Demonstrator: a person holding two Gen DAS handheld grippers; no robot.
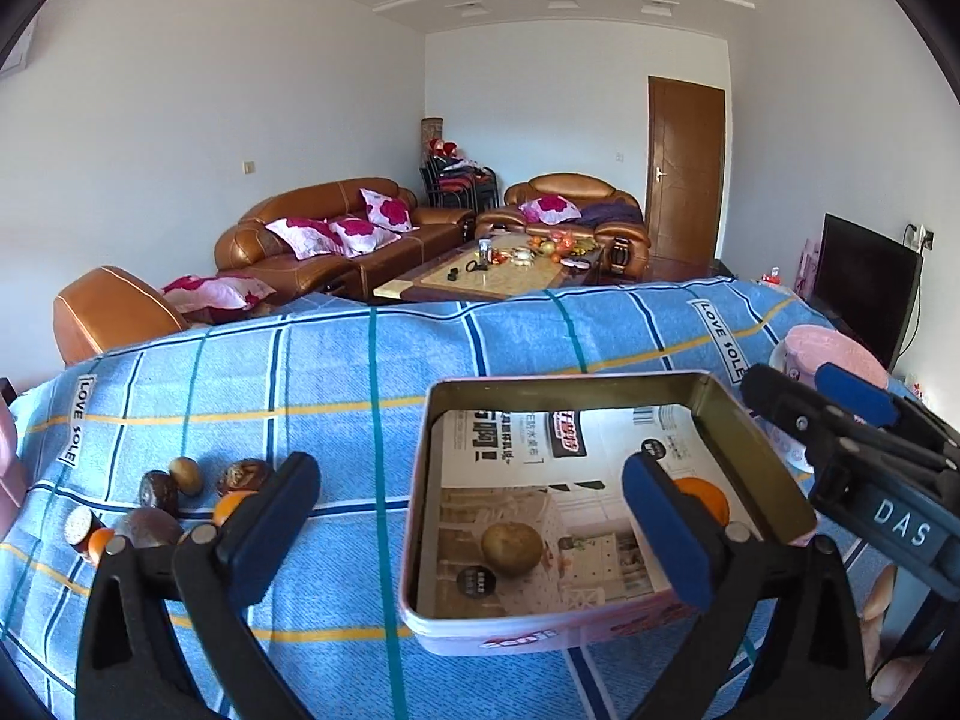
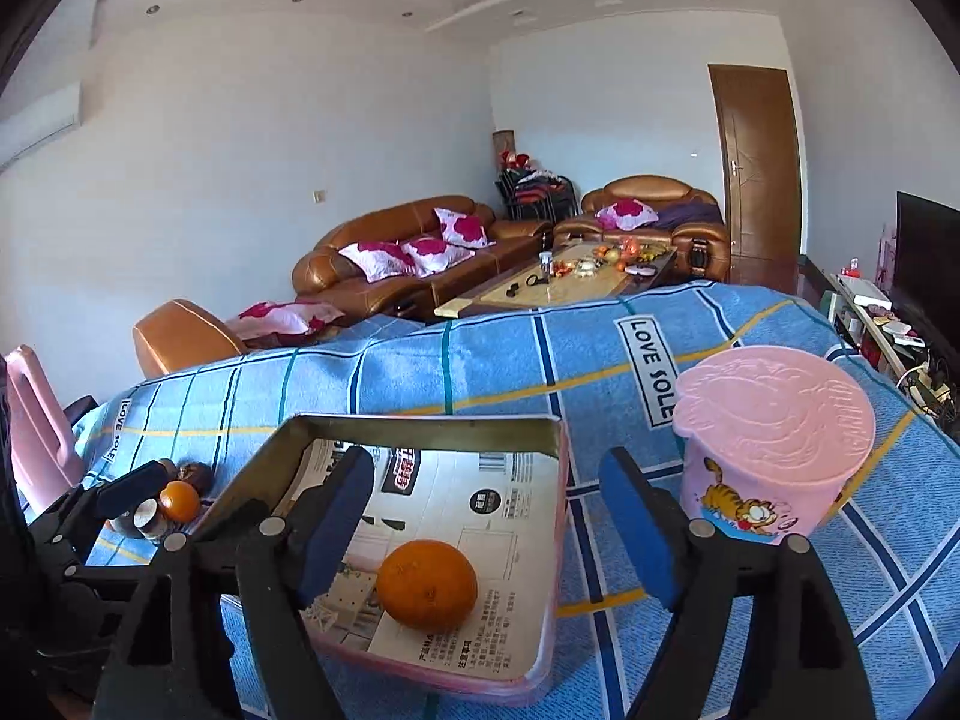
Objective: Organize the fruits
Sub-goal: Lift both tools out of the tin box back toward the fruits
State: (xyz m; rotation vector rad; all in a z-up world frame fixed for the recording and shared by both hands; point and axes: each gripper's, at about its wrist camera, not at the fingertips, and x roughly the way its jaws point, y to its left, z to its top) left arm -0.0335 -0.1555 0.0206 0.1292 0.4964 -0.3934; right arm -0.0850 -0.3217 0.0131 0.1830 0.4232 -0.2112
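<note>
A pink square tin (image 1: pixel 420 540) lined with newspaper sits on the blue checked cloth. It holds a brownish round fruit (image 1: pixel 512 548) and an orange (image 2: pixel 426 583), which also shows in the left wrist view (image 1: pixel 708 495). My left gripper (image 1: pixel 474 525) is open and empty over the tin's left side. My right gripper (image 2: pixel 486 525) is open and empty just above the orange; it shows in the left wrist view (image 1: pixel 840 414). A pile of loose fruits (image 1: pixel 174 501), brown ones and small oranges, lies on the cloth left of the tin (image 2: pixel 540 630).
A pink lidded tub (image 2: pixel 774 450) with a cartoon cat stands right of the tin. A pink chair (image 2: pixel 36 420) is at the far left. Sofas, a coffee table (image 1: pixel 480 276) and a TV (image 1: pixel 864 282) lie beyond the table edge.
</note>
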